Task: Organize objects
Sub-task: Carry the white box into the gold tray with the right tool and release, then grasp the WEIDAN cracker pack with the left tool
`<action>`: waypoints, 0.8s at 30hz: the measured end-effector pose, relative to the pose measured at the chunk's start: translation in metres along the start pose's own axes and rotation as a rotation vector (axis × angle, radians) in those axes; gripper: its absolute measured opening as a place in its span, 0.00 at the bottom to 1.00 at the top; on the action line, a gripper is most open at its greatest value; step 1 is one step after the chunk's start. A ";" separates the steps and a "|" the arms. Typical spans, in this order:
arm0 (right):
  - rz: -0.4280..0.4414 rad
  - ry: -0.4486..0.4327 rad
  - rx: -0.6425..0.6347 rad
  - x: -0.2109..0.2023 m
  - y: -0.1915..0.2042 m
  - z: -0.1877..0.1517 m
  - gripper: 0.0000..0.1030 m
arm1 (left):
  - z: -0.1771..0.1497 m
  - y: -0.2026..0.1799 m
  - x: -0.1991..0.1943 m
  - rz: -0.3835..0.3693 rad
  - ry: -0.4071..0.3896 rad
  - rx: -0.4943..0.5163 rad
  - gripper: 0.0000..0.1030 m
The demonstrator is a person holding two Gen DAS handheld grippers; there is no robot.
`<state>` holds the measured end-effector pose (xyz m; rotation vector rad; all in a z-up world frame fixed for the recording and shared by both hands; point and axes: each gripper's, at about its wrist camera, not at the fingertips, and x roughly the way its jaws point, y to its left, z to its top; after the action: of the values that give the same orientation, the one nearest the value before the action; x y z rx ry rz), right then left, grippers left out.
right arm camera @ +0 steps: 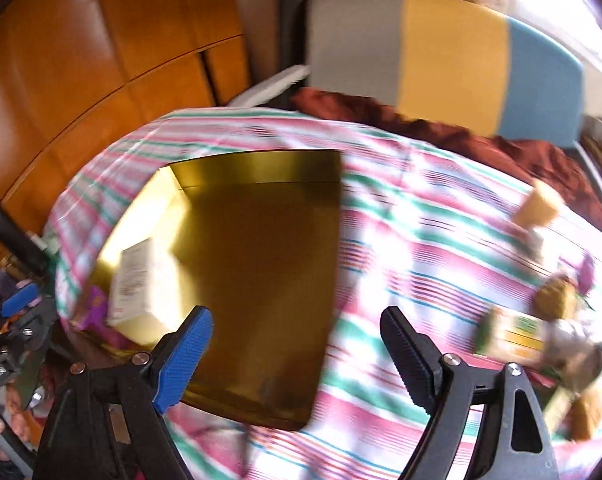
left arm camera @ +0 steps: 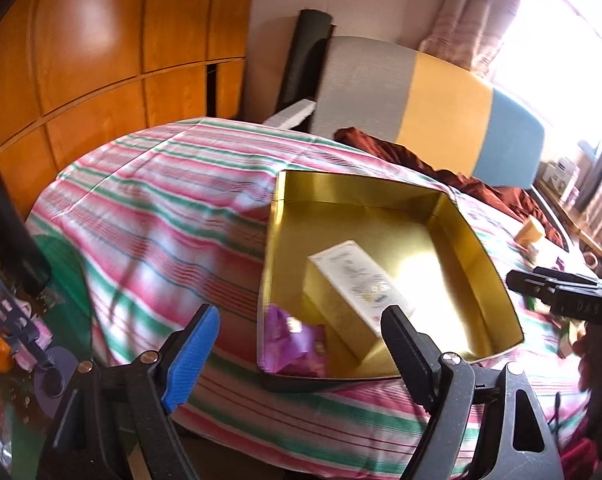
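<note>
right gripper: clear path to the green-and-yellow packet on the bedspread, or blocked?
Probably yes. The right gripper is open and empty. The green-and-yellow packet lies on the striped bedspread, off to its right, with bare cloth between. Other small items crowd the packet's far side, so approach from the near side.

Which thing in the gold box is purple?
The crinkly purple packet, in the gold tin's near corner. The other item inside, the carton beside it, is white and cream.
</note>
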<state>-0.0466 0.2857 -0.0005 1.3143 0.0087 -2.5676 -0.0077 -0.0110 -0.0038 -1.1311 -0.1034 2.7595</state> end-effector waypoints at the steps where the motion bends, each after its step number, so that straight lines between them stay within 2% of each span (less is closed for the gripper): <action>1: -0.021 0.000 0.018 -0.004 -0.013 -0.002 0.85 | 0.001 -0.006 0.000 -0.009 -0.001 0.013 0.81; 11: -0.243 -0.042 0.235 -0.063 -0.169 -0.025 0.85 | 0.013 -0.084 -0.004 -0.135 -0.007 0.214 0.81; 18: -0.392 -0.117 0.525 -0.089 -0.271 -0.060 0.85 | 0.017 -0.166 0.000 -0.267 0.012 0.418 0.85; 20: -0.392 -0.110 0.645 -0.086 -0.293 -0.080 0.85 | 0.017 -0.194 0.006 -0.313 0.045 0.484 0.85; 21: -0.363 -0.093 0.718 -0.086 -0.305 -0.087 0.85 | 0.017 -0.205 0.010 -0.322 0.056 0.503 0.85; 22: -0.330 -0.121 0.778 -0.091 -0.314 -0.093 0.85 | 0.016 -0.222 0.014 -0.342 0.075 0.542 0.87; 24: -0.319 -0.159 0.832 -0.099 -0.323 -0.099 0.85 | 0.013 -0.246 0.020 -0.370 0.092 0.599 0.93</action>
<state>0.0134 0.6320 -0.0155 1.4117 -1.0600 -3.0781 -0.0014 0.2353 0.0214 -0.9482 0.4481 2.1810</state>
